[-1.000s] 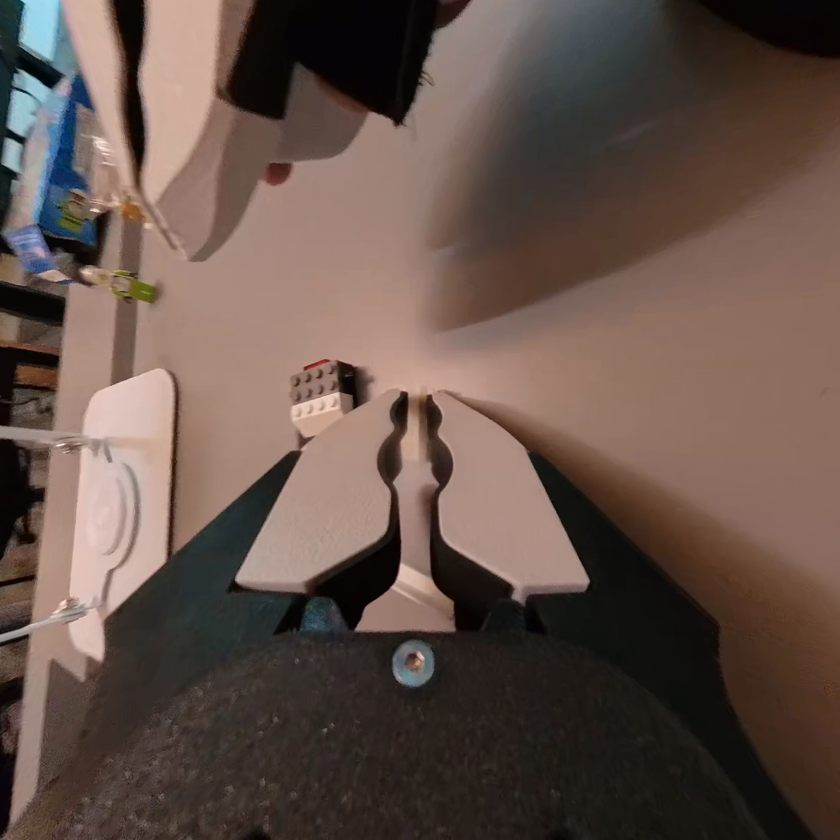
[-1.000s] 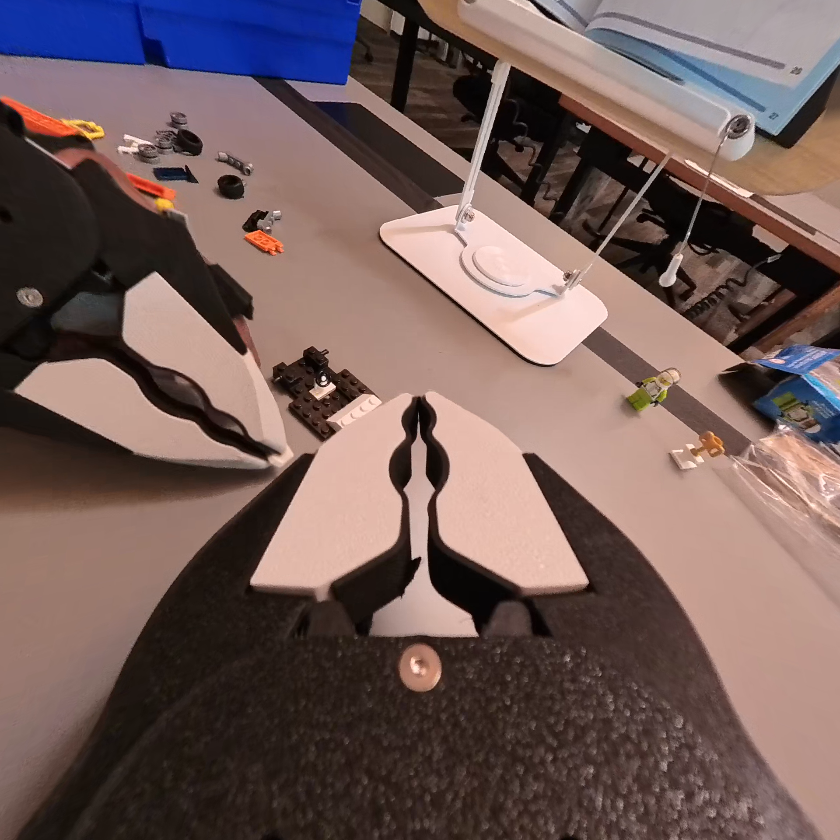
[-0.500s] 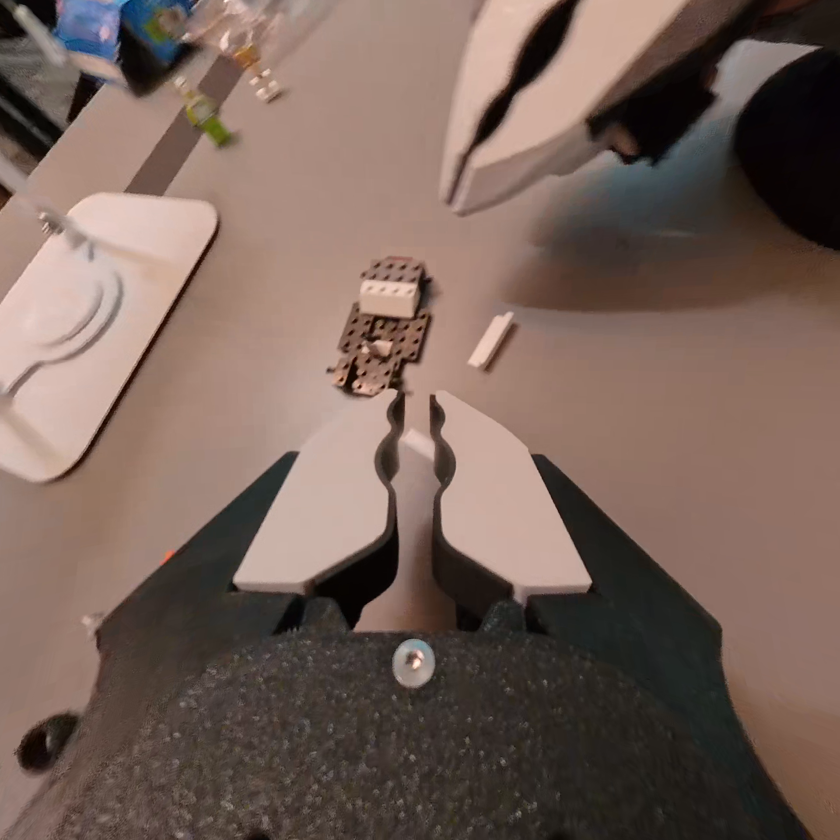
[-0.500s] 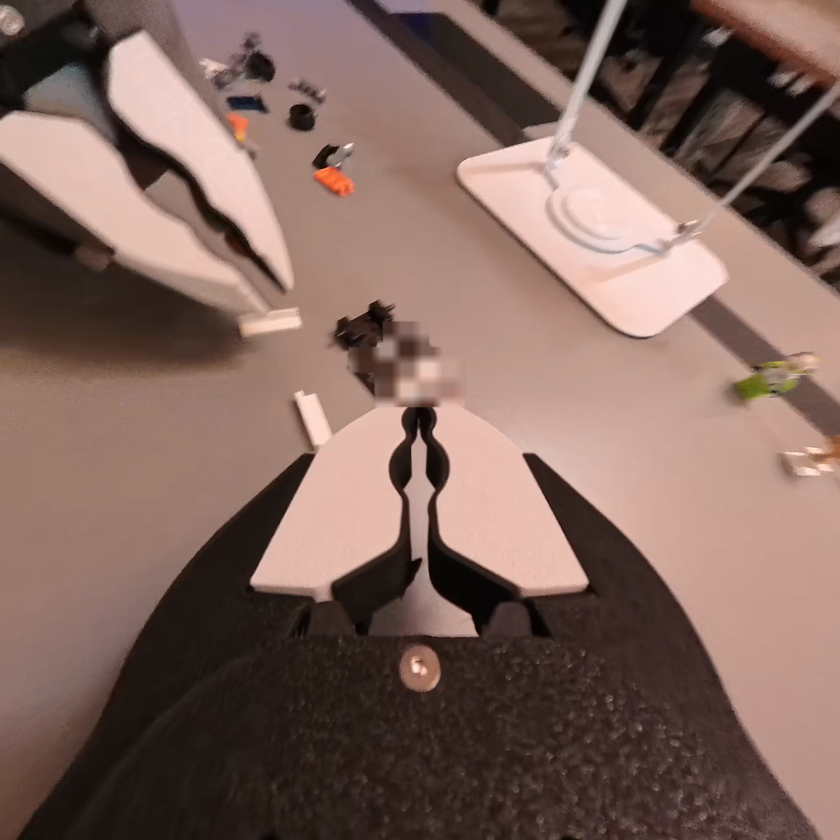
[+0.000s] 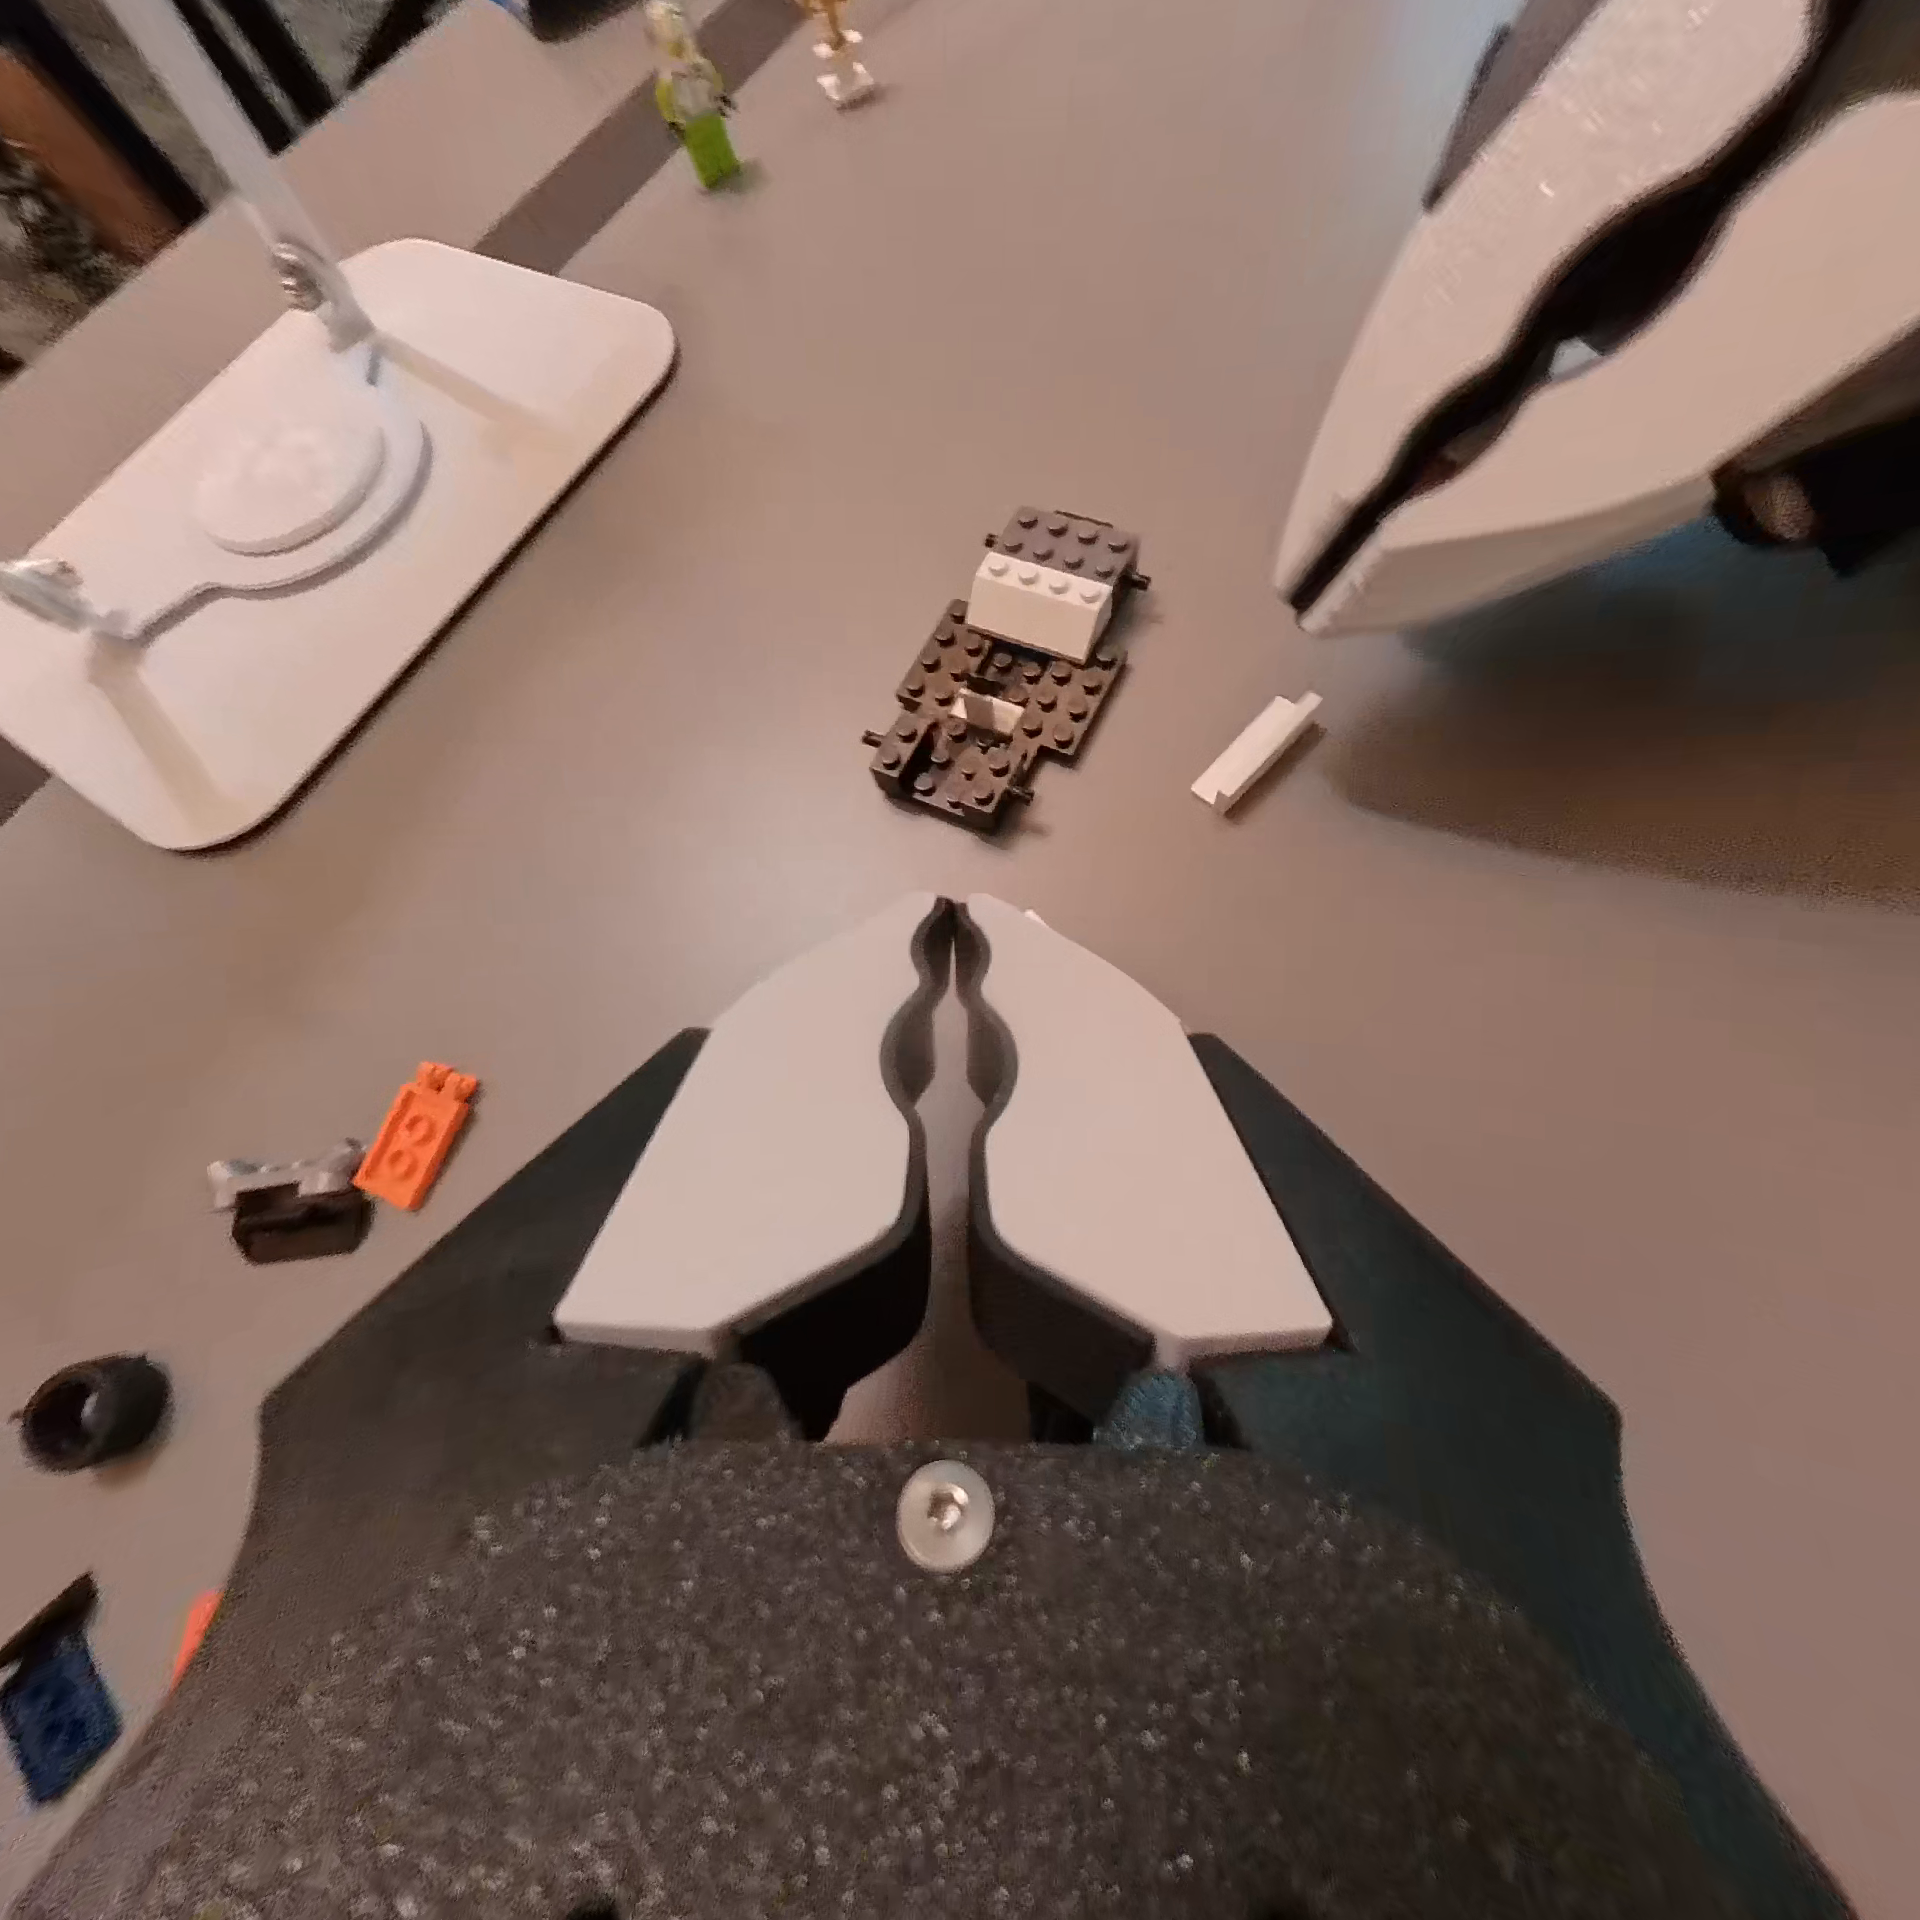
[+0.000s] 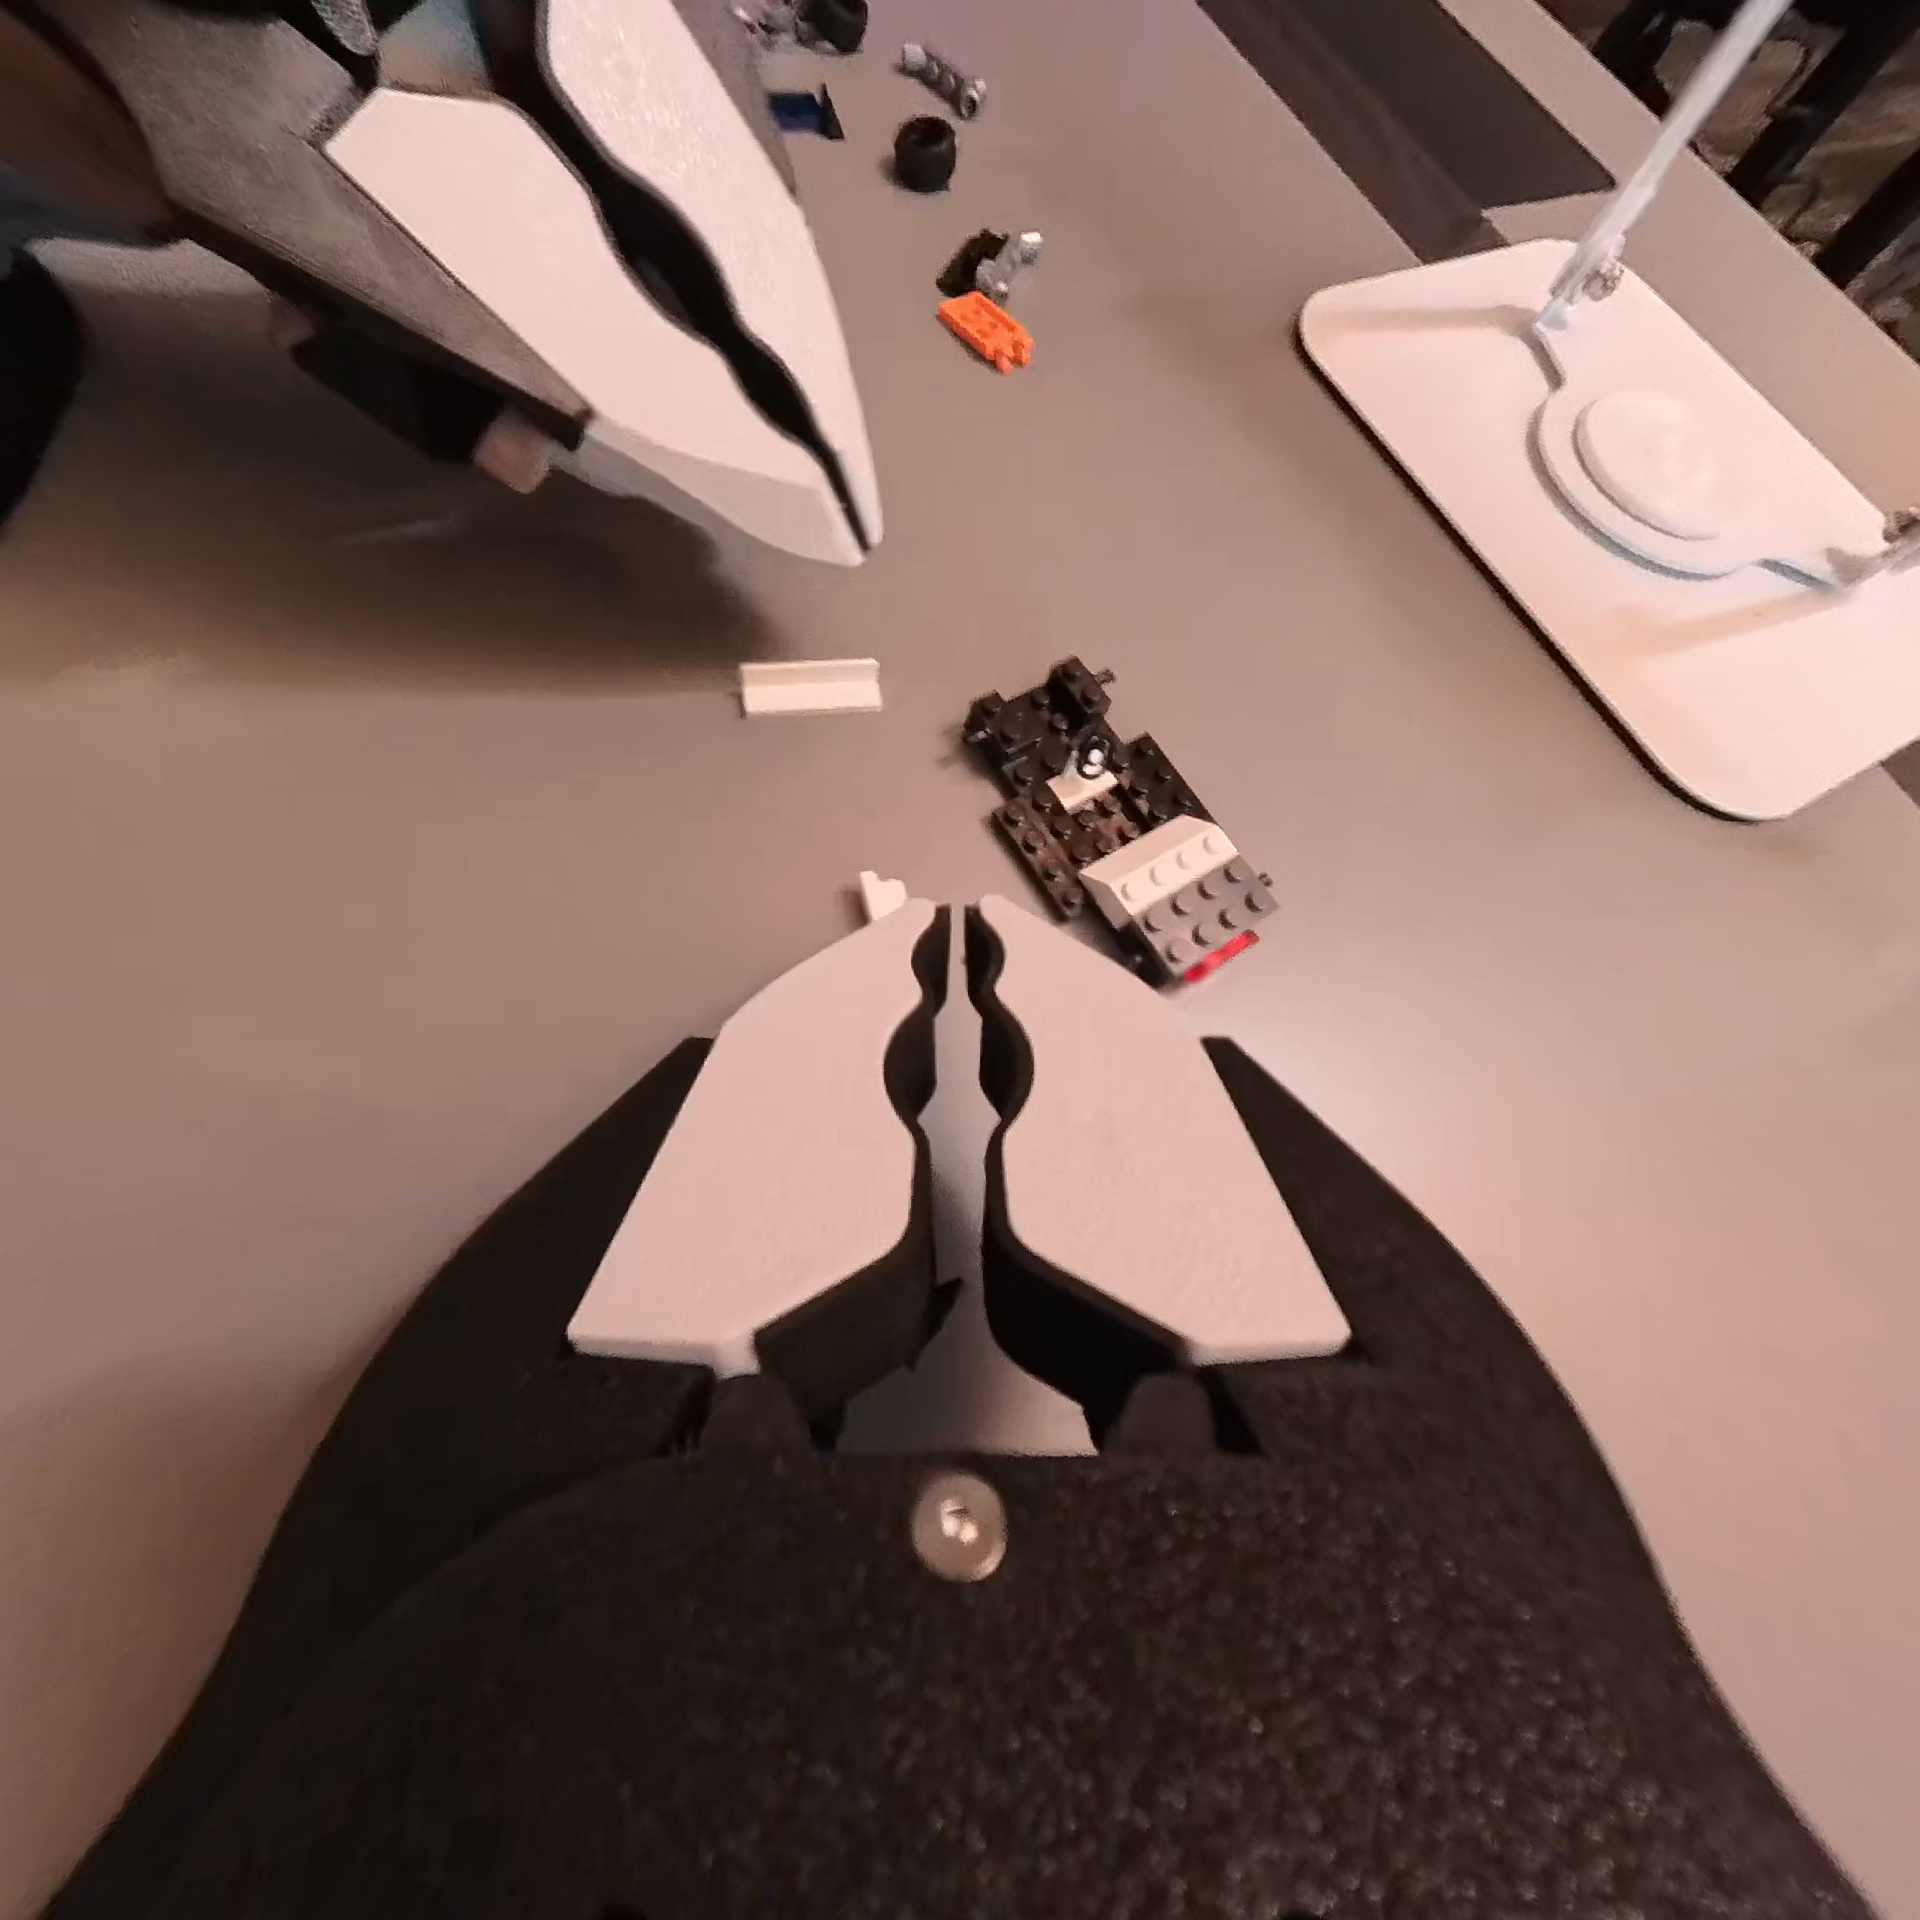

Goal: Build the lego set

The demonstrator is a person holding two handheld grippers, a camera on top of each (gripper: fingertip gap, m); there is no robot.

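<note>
**Two grippers closed and empty above the lego chassis**

One black lego chassis (image 5: 1003,681) lies flat on the grey table (image 5: 1455,1039), carrying a white sloped brick (image 5: 1039,608). A loose white strip (image 5: 1257,753) lies just beside it at 3 o'clock. The left gripper (image 5: 951,914) hangs at 6 o'clock, fingers together, holding nothing. The right gripper (image 6: 958,920) likewise has its fingers nearly meeting, empty. A white stand base (image 5: 312,520) sits at 9 o'clock.
</note>
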